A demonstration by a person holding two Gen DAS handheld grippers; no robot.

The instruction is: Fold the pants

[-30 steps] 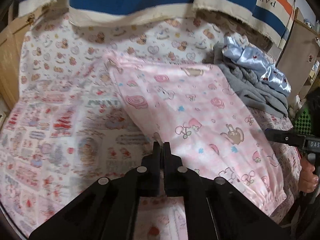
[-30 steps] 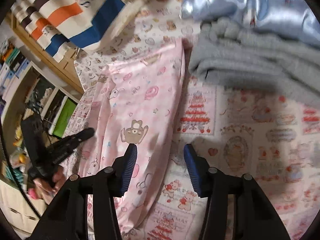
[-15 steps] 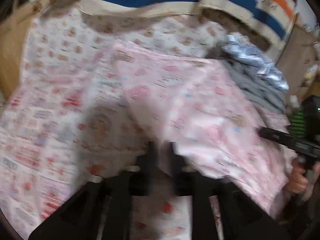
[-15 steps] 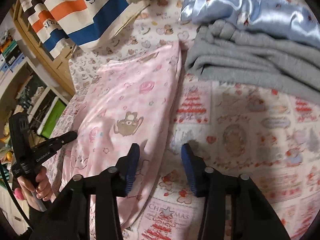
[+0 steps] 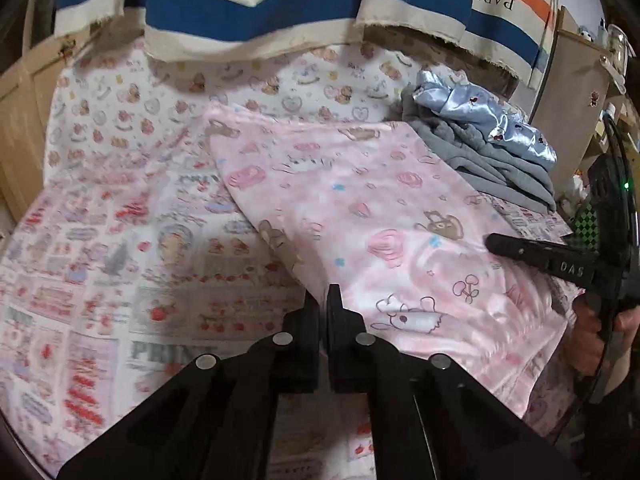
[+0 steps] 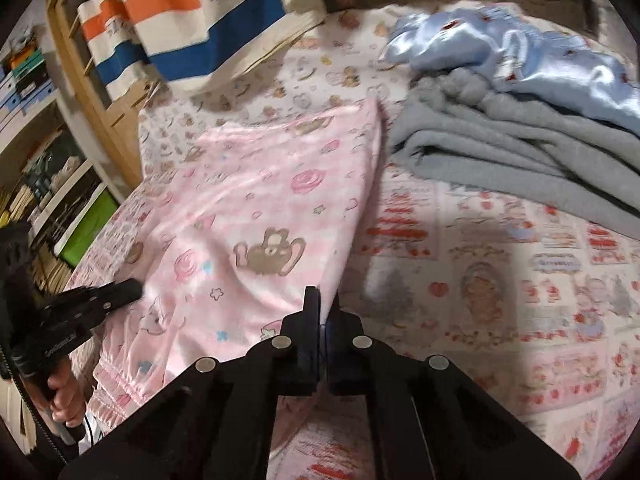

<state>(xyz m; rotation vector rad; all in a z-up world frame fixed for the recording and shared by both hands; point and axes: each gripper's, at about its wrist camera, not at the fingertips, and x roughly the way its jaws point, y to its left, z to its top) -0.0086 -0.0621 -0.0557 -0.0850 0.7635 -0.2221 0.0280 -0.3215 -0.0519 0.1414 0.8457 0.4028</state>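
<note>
Pink pants [image 5: 360, 208] [image 6: 248, 208] printed with bears and roses lie flat on the bed, gathered elastic end [image 6: 116, 384] toward the near edge. My left gripper [image 5: 323, 300] has its jaws closing onto the pants' left edge, and the pads meet on the fabric. My right gripper [image 6: 322, 300] has likewise pinched the pants' right edge, with pink cloth caught between its blue-padded fingers. Each gripper shows in the other's view: the right gripper [image 5: 490, 242] at the far side of the pants, the left gripper [image 6: 138, 288] at the left, each held by a hand.
A folded grey garment [image 5: 488, 160] [image 6: 500, 148] with a pale blue satin piece [image 5: 480, 112] [image 6: 520, 52] on top lies right of the pants. A striped cloth [image 5: 256, 12] [image 6: 180, 20] hangs behind. Patterned bedsheet [image 5: 120, 240] [image 6: 500, 280] covers the bed; shelves [image 6: 60, 184] stand beyond its left side.
The right jaws went from wide apart to shut on the pants' right edge. The left jaws parted briefly, slid to the pants' left edge and shut on it.
</note>
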